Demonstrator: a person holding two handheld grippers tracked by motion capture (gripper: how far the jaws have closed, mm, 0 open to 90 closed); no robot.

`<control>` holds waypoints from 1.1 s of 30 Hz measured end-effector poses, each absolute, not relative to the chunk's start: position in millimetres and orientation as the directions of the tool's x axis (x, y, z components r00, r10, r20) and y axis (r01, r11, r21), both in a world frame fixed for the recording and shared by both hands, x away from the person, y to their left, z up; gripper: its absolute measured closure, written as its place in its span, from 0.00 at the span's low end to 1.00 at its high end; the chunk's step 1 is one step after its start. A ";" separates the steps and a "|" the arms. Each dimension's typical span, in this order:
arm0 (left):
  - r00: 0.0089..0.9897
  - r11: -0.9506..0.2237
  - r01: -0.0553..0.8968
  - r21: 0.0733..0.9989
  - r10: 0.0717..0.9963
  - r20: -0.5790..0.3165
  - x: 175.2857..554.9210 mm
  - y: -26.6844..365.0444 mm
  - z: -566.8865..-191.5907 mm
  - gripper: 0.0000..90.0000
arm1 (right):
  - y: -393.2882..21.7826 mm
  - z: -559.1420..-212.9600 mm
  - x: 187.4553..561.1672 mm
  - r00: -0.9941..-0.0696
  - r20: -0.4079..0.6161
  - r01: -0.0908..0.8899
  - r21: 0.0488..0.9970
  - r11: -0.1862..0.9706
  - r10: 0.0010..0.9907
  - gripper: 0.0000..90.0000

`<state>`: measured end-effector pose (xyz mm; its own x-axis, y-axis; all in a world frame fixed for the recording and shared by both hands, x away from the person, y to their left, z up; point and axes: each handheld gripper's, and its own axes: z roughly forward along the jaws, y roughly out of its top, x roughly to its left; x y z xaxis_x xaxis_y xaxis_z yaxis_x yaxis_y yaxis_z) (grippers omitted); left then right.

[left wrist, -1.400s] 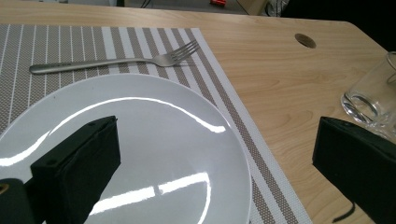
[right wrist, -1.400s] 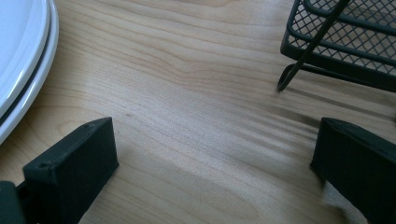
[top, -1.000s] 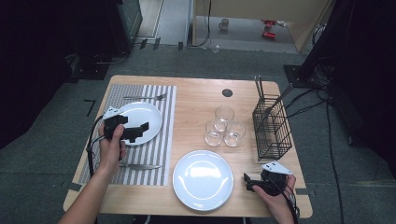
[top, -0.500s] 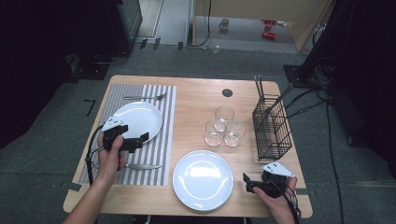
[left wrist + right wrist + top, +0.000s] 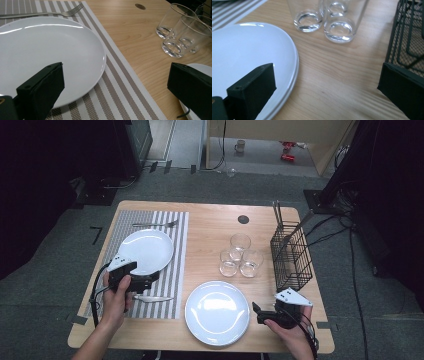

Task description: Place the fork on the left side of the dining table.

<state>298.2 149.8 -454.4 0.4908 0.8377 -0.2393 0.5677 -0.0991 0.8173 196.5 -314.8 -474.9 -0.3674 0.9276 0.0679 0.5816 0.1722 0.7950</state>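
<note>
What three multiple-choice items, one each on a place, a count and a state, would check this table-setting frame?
1. Where does the fork lie?
A. on the striped placemat, beyond the plate
B. inside the wire basket
C. on the bare-wood plate

2. How many clear glasses stand together?
A. one
B. three
C. five

3. How is the left gripper?
A. shut on the fork
B. shut on a glass
C. open, holding nothing

Answers: 1 A, the fork rests on the mat at the plate's far side; 2 B, three glasses cluster beside the basket; 3 C, the left gripper view shows its fingers wide apart with nothing between.
</note>
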 end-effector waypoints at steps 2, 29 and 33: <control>0.492 -0.092 0.576 0.812 0.833 -0.255 294.8 150.4 -456.4 0.01 | -311.1 -469.8 198.1 -0.378 0.065 0.573 0.800 0.179 0.923 0.00; 0.515 -0.145 0.589 0.795 0.825 -0.231 257.0 152.3 -480.5 0.01 | -275.1 -427.9 232.8 -0.455 0.054 0.515 0.830 0.213 0.889 0.00; 0.518 -0.159 0.587 0.794 0.828 -0.217 251.5 152.9 -484.5 0.01 | -268.6 -425.6 237.5 -0.465 0.057 0.512 0.832 0.216 0.884 0.00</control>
<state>251.5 152.9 -484.5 0.5175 0.8278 -0.2167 0.5869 -0.1591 0.7939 237.5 -268.6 -425.6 -0.4648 0.8836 0.0567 0.5115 0.2157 0.8317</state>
